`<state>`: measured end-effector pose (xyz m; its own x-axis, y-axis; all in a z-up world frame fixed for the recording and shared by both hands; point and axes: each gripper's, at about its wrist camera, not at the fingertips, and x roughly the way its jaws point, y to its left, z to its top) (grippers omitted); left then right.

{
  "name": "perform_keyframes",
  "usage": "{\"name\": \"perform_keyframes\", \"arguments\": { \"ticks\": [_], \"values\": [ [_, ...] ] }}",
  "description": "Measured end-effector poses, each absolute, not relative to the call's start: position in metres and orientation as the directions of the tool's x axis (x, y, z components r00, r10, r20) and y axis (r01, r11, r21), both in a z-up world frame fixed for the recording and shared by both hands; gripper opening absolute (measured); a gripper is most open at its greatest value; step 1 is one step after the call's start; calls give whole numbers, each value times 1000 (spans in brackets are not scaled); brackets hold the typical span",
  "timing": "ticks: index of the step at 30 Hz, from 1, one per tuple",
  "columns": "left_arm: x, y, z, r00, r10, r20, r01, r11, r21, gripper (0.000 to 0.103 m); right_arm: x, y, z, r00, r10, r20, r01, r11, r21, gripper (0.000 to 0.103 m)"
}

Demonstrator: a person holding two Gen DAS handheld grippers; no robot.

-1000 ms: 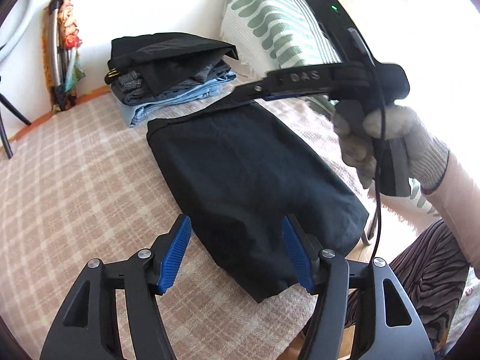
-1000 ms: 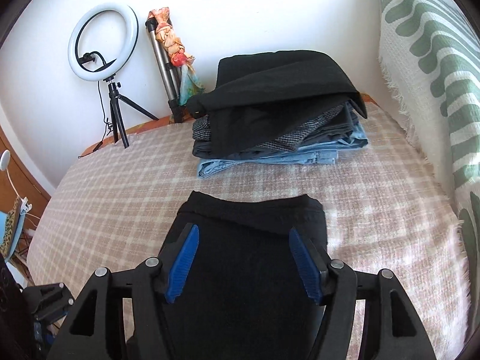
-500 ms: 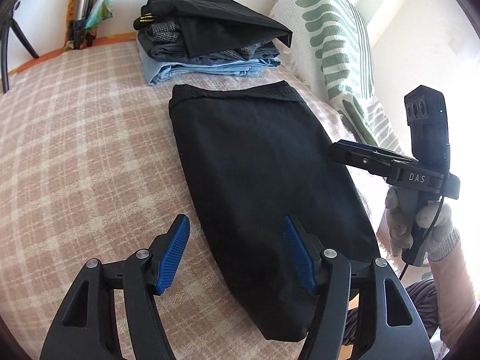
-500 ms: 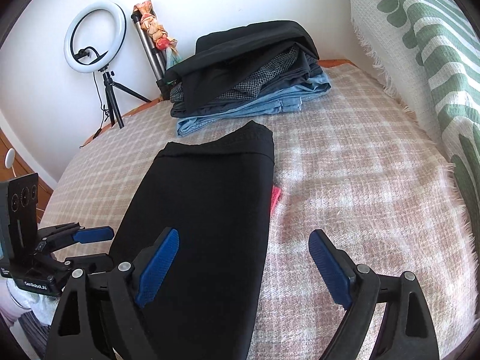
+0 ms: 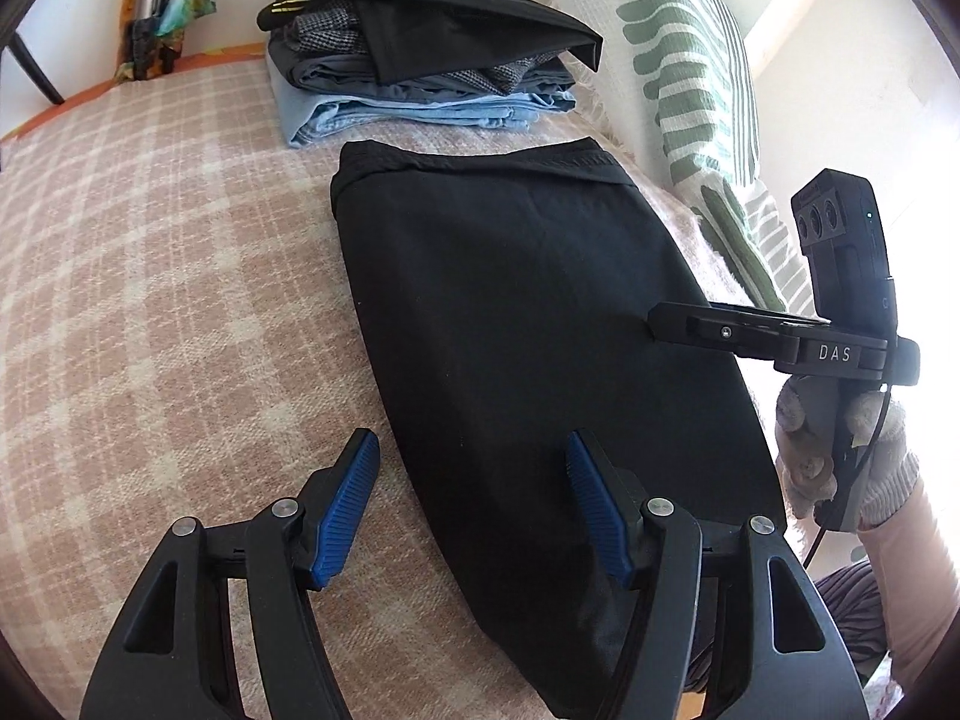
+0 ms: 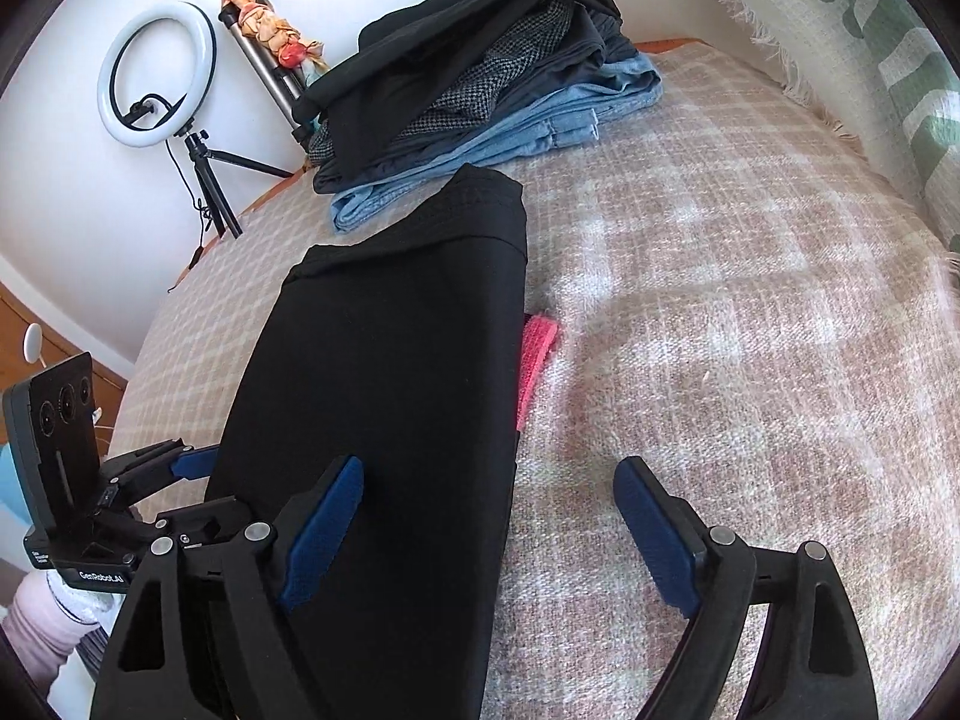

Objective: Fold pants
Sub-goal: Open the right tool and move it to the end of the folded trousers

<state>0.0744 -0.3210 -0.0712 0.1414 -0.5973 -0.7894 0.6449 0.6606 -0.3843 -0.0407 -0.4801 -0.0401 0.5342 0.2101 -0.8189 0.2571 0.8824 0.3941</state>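
Black pants (image 5: 516, 360) lie flat, folded lengthwise on the checked blanket (image 5: 150, 300), waistband toward a stack of folded clothes (image 5: 420, 60). Left hand-held gripper (image 5: 474, 504) is spread wide over the near end, and the right hand-held gripper (image 6: 486, 534) is wide too, straddling the pants' right edge, gripping nothing.

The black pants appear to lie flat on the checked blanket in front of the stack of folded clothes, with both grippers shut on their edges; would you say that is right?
Not quite: neither gripper is shut on them. In the left wrist view the left gripper stands open over the near end of the black pants, and in the right wrist view the right gripper is open too, holding nothing. The rest holds: they lie flat on the checked blanket before the stack of folded clothes.
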Motion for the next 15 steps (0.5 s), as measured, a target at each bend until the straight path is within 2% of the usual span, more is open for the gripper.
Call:
{"name": "perform_keyframes", "arguments": {
  "ticks": [5, 7, 15],
  "values": [
    [76, -321, -72, 126, -623, -772, 637, 647, -418, 62, -43, -483, -41, 554, 247, -795, 232, 872, 432, 84],
    [76, -322, -72, 121, -632, -765, 638, 640, -428, 61, -44, -485, -44, 557, 305, -772, 214, 846, 488, 68],
    [73, -335, -72, 109, -644, -758, 670, 610, -422, 58, -41, -479, -52, 588, 384, -712, 190, 790, 583, 62]
  ]
}}
